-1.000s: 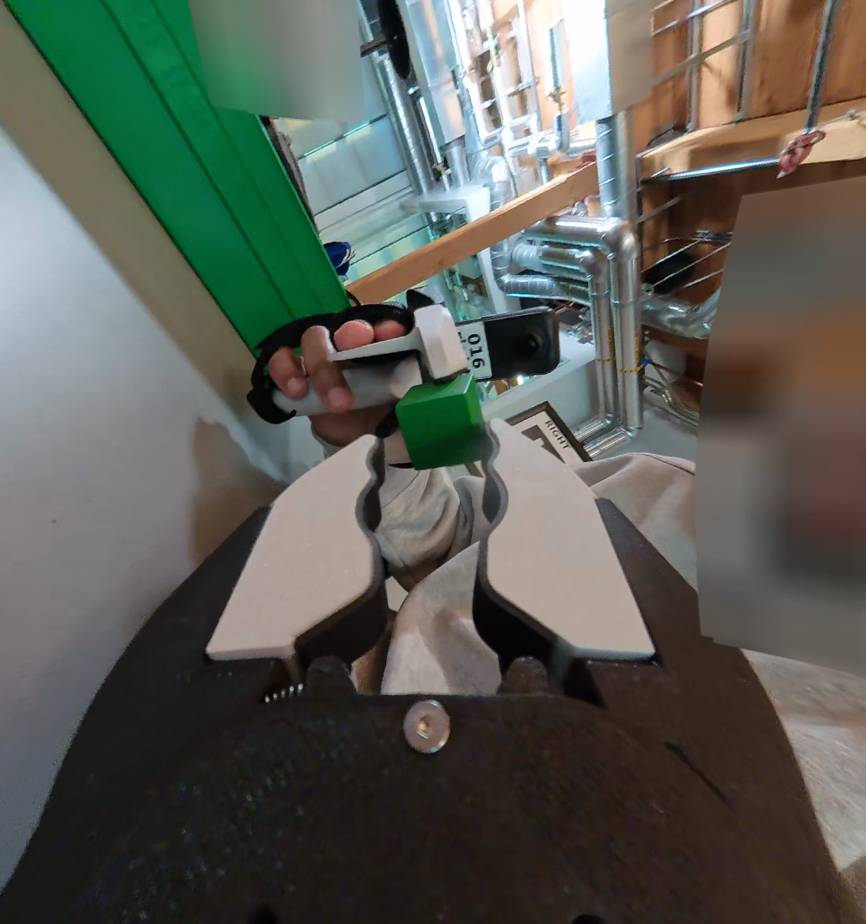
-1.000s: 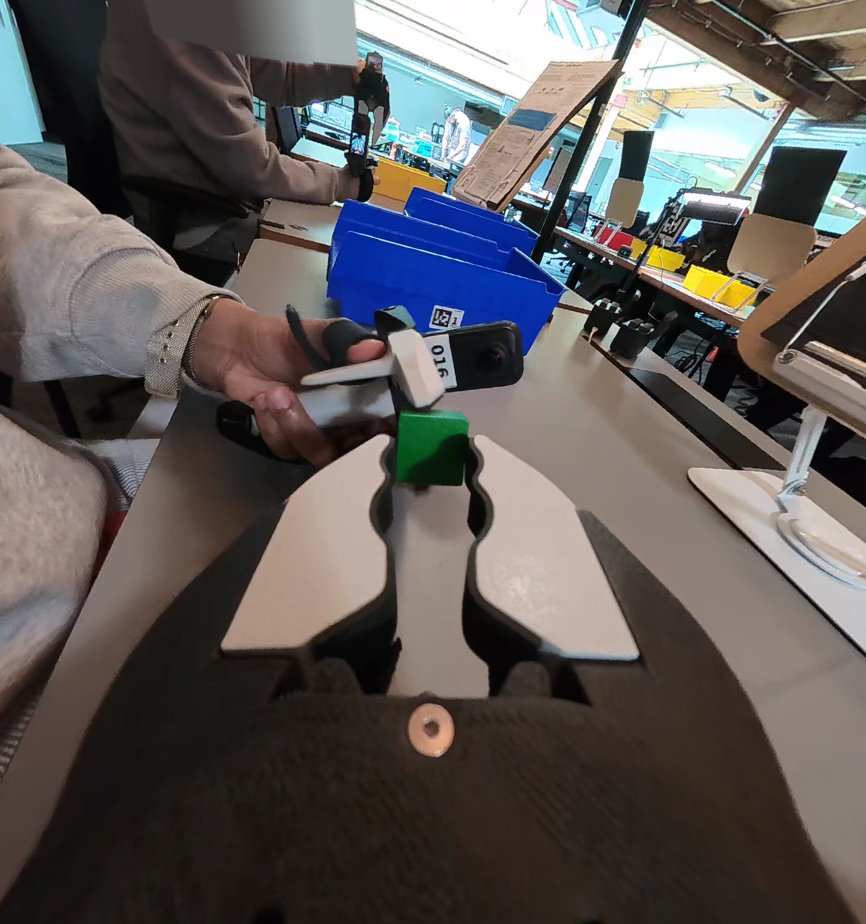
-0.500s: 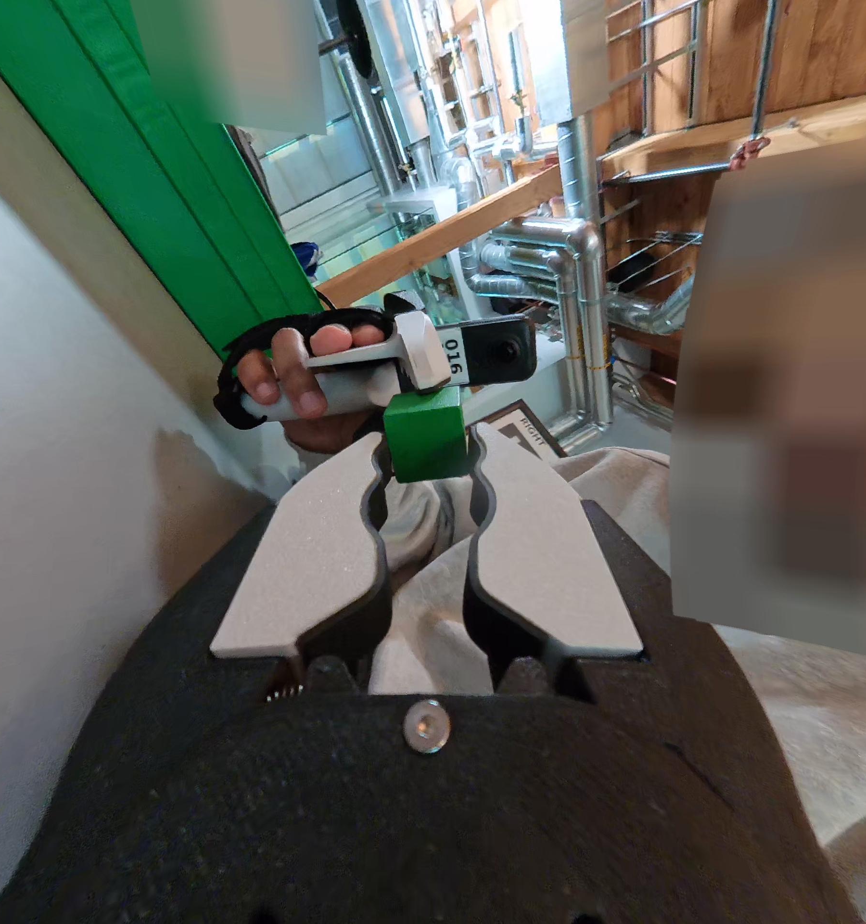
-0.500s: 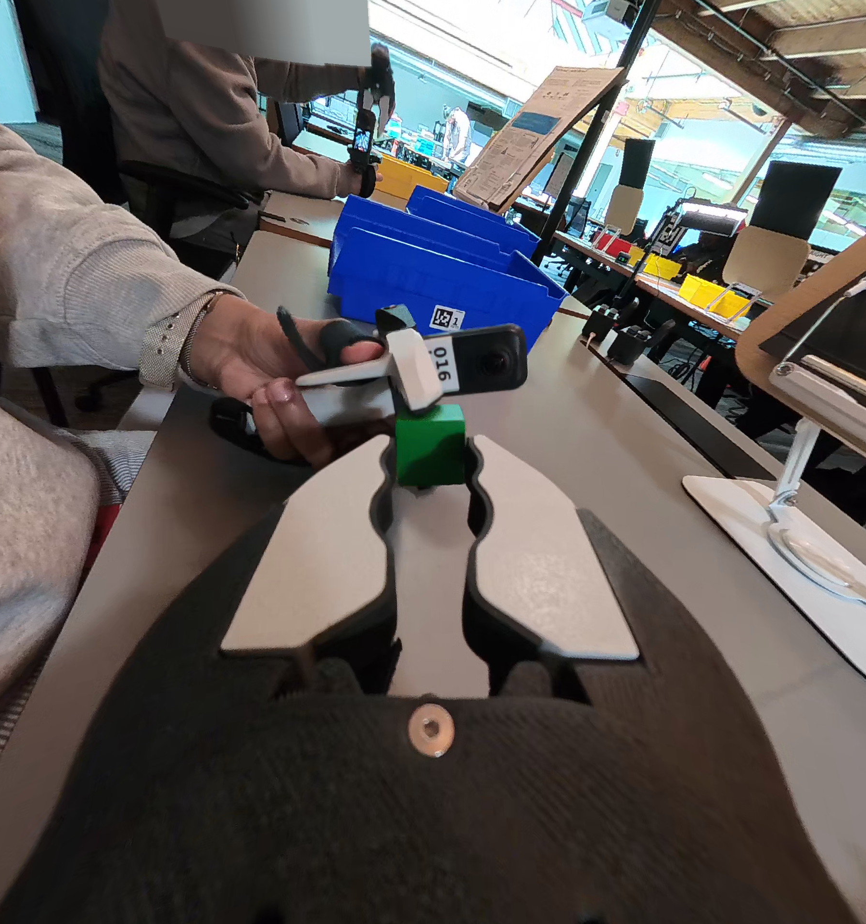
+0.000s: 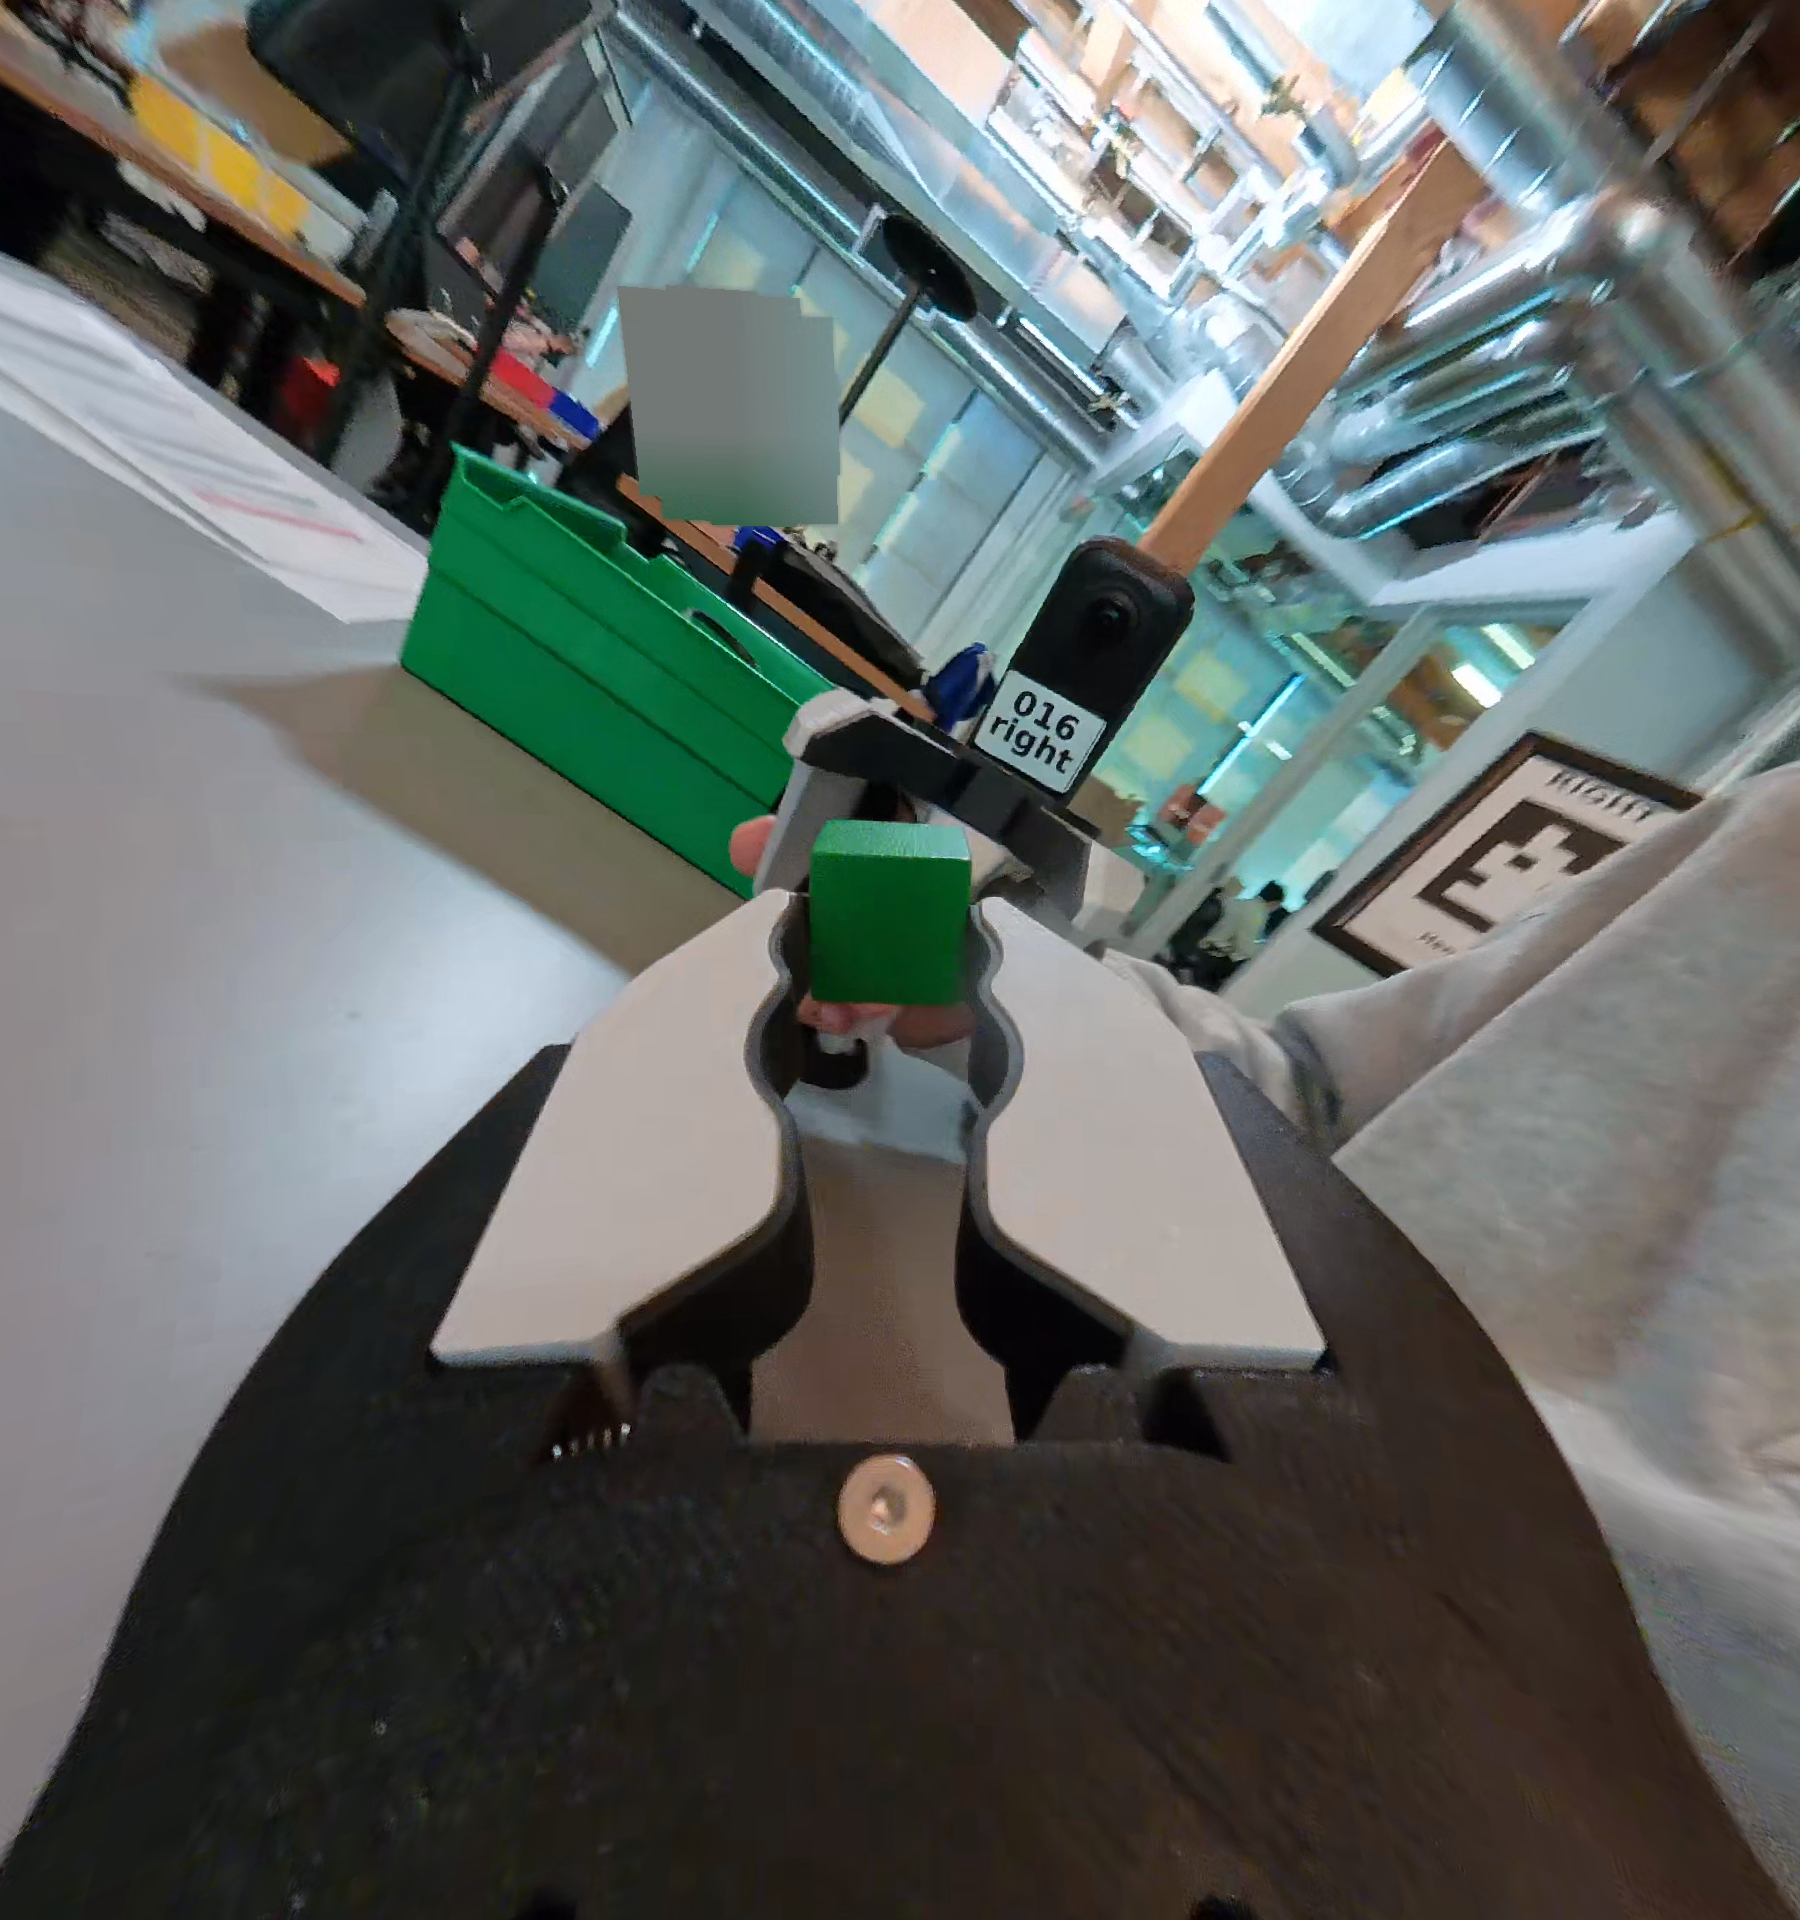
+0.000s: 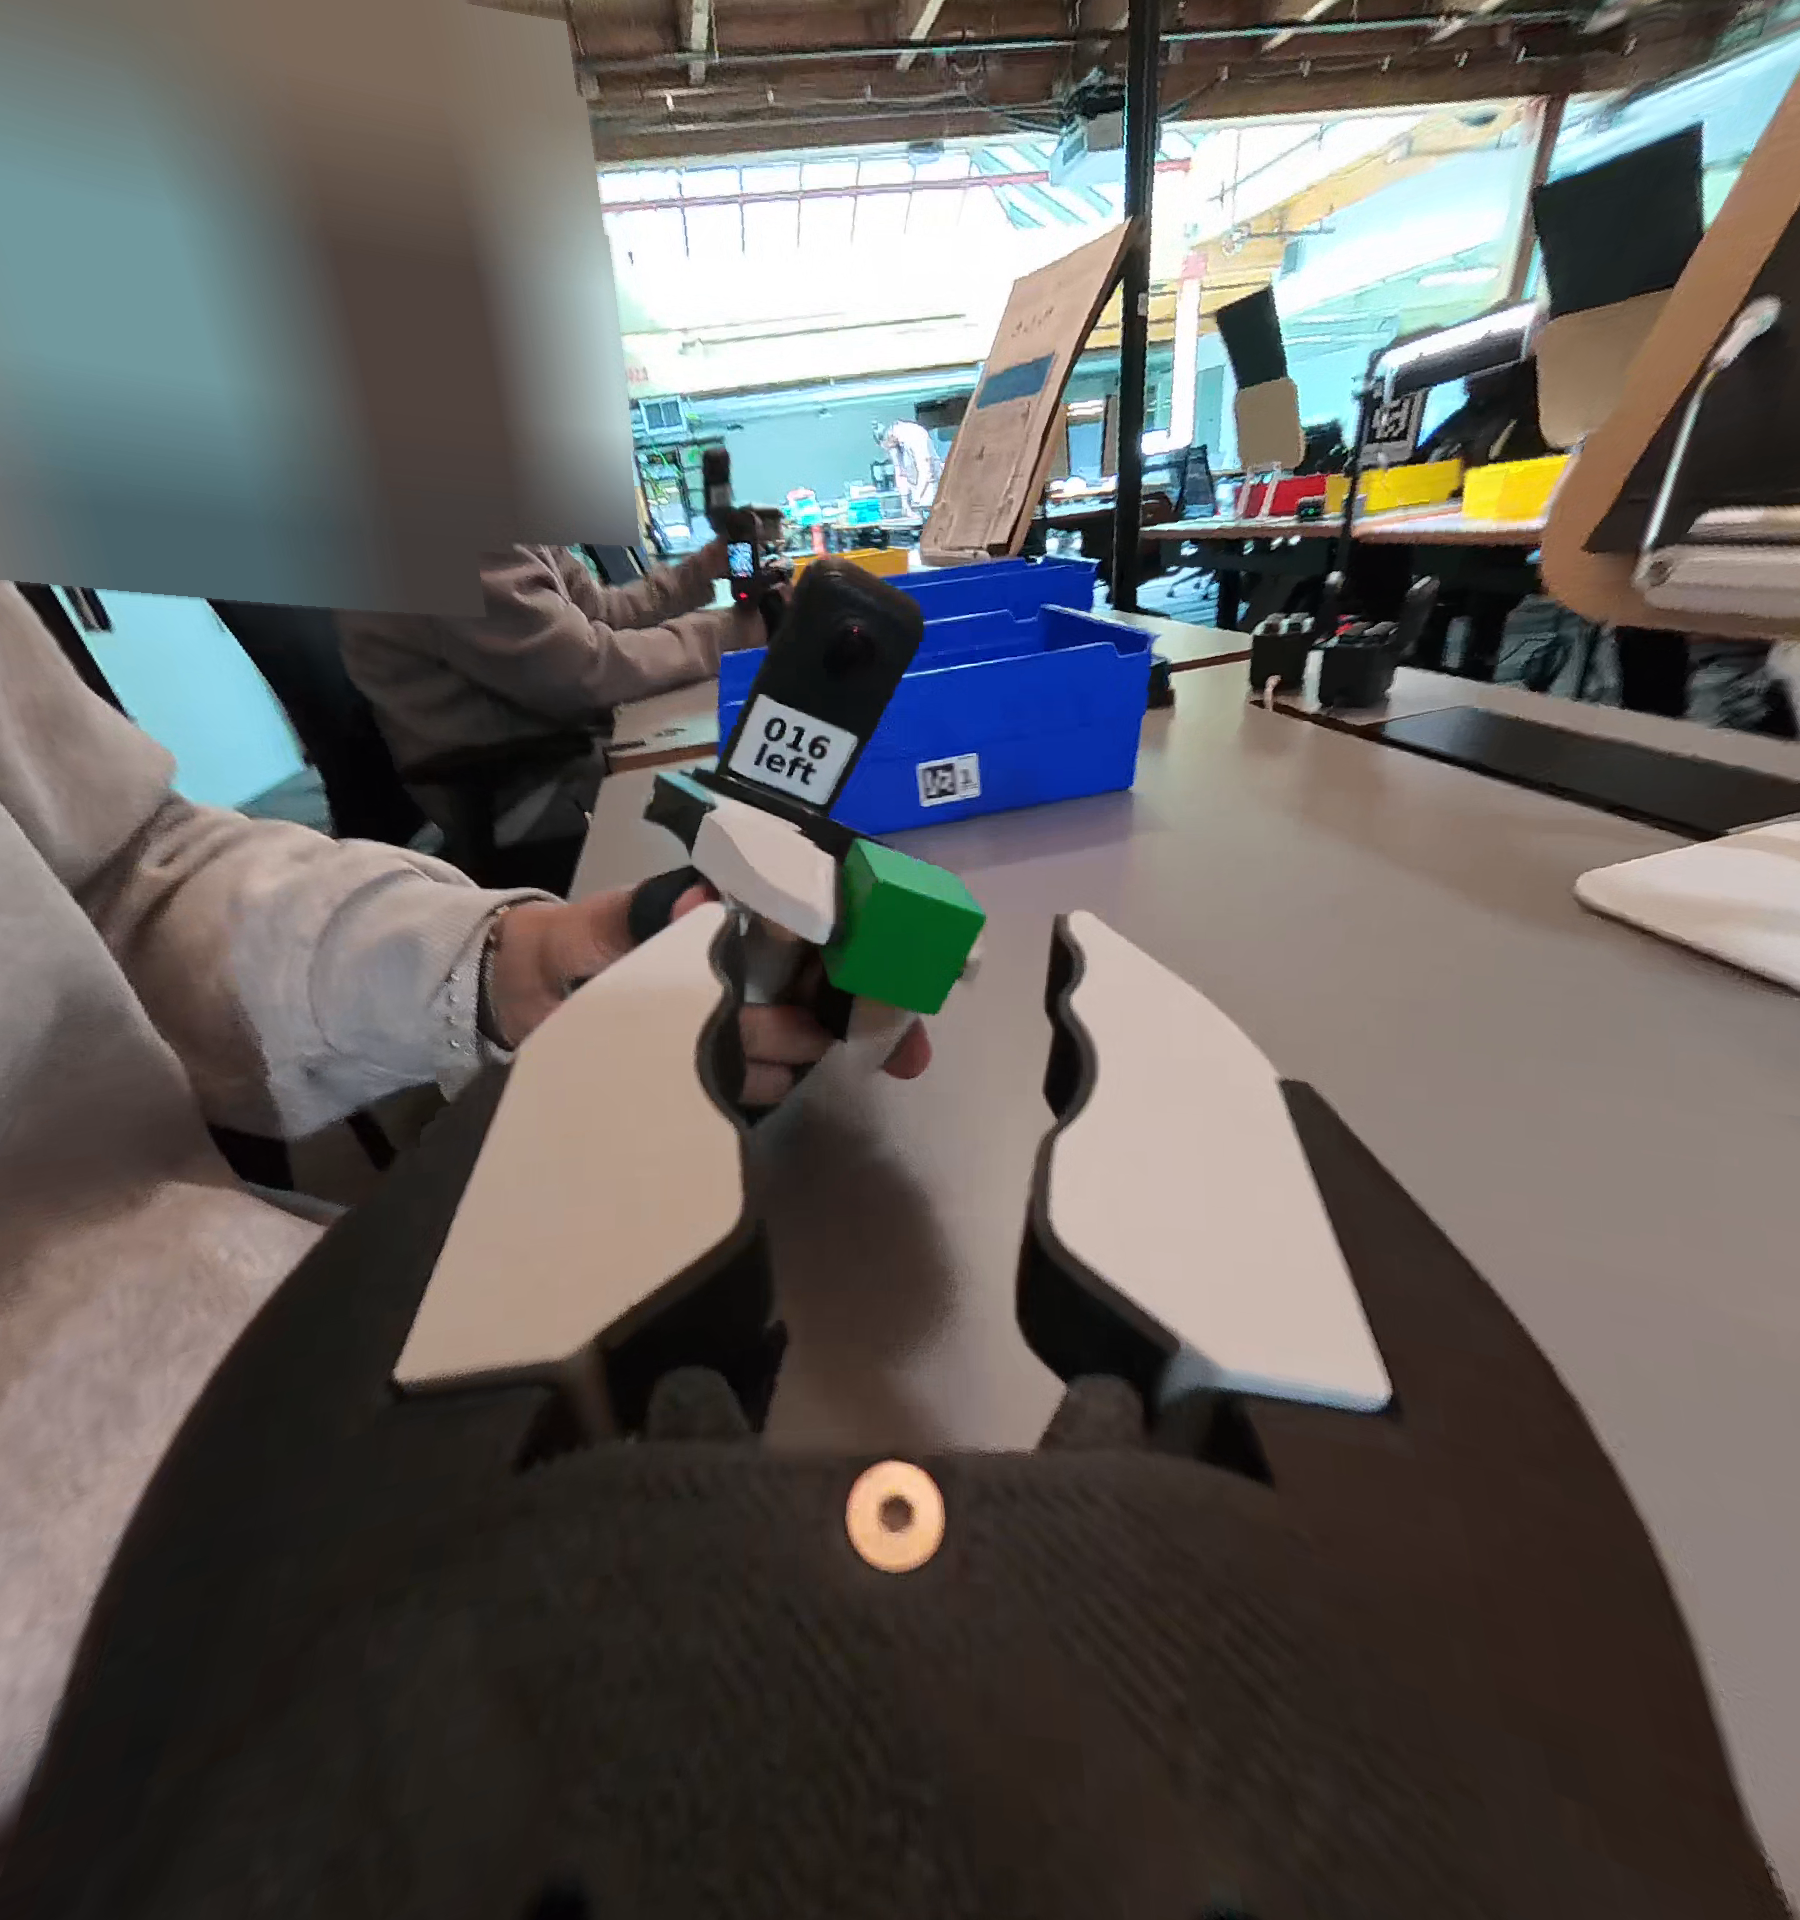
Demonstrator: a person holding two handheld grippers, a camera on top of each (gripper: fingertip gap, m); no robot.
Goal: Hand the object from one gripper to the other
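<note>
A green cube (image 5: pixel 888 925) sits clamped between the two grey fingers of my left gripper (image 5: pixel 885 914), which is shut on it above the grey table (image 5: pixel 200 935). In the right wrist view the cube (image 6: pixel 901 930) is held in the air by the left gripper's white fingers (image 6: pixel 771 883). My right gripper (image 6: pixel 888 925) is open, with a tip on each side of the cube and clear gaps between them. In the left wrist view the right gripper's fingers (image 5: pixel 797 821) show just behind the cube. A hand holds each gripper.
A green bin (image 5: pixel 584 665) stands on the table behind the cube. A blue bin (image 6: pixel 979 707) stands at the back in the right wrist view, with a white stand base (image 6: pixel 1727 914) and a black pad (image 6: pixel 1582 769) to the right. Another person (image 6: pixel 522 665) sits at the far left. Less than 4 cm separates the two grippers' tips.
My left gripper closed on the cube while the right one still held it. The right gripper has since opened and let go. Both grippers have rotated to upright.
</note>
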